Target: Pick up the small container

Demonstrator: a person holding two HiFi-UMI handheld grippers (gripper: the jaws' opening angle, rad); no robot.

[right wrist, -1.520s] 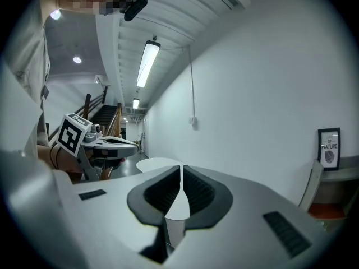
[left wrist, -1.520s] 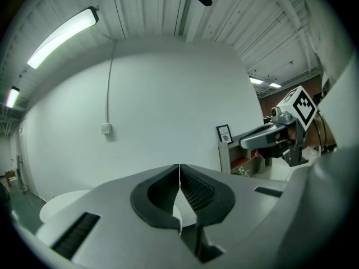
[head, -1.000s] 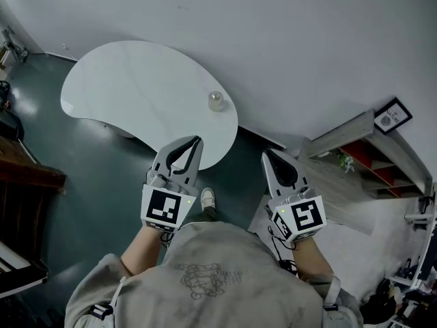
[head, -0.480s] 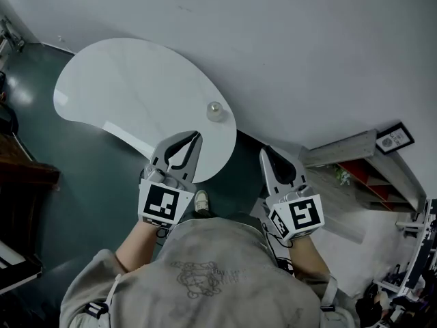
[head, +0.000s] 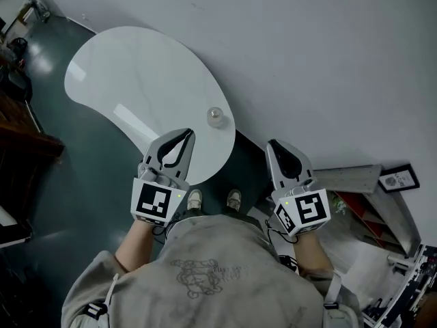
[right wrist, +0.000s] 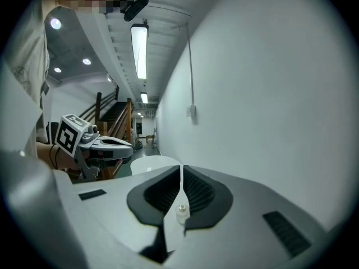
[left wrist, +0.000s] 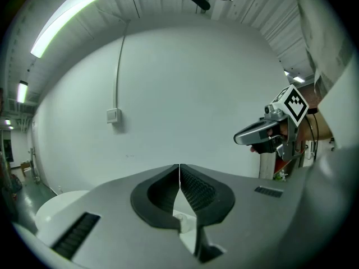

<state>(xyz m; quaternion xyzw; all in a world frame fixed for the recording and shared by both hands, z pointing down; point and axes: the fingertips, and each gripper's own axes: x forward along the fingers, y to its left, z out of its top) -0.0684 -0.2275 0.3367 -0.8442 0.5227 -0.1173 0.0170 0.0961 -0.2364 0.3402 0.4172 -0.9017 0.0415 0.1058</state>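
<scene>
The small container [head: 216,116], a clear little jar with a round lid, stands near the right edge of the white kidney-shaped table [head: 136,80]. My left gripper [head: 189,134] hovers over the table's near edge, just short and left of the jar, jaws shut and empty. My right gripper [head: 272,144] hangs beyond the table's edge to the right, over the dark floor, jaws also shut with nothing in them. The left gripper view shows the container [left wrist: 183,222] low in the slot behind the shut jaws. In the right gripper view the container [right wrist: 182,212] is likewise seen, on the table [right wrist: 151,162].
A white wall [head: 307,46] runs close behind the table. A shelf with red compartments [head: 362,203] and a framed picture [head: 398,180] lie at the right. Dark wooden furniture [head: 27,149] stands at the left. The person's shoes [head: 194,198] are on the dark floor.
The view has swung, so the table now lies more upward and left. The container sits nearer the left gripper's tip. Both shoes now show. Both grippers stay shut.
</scene>
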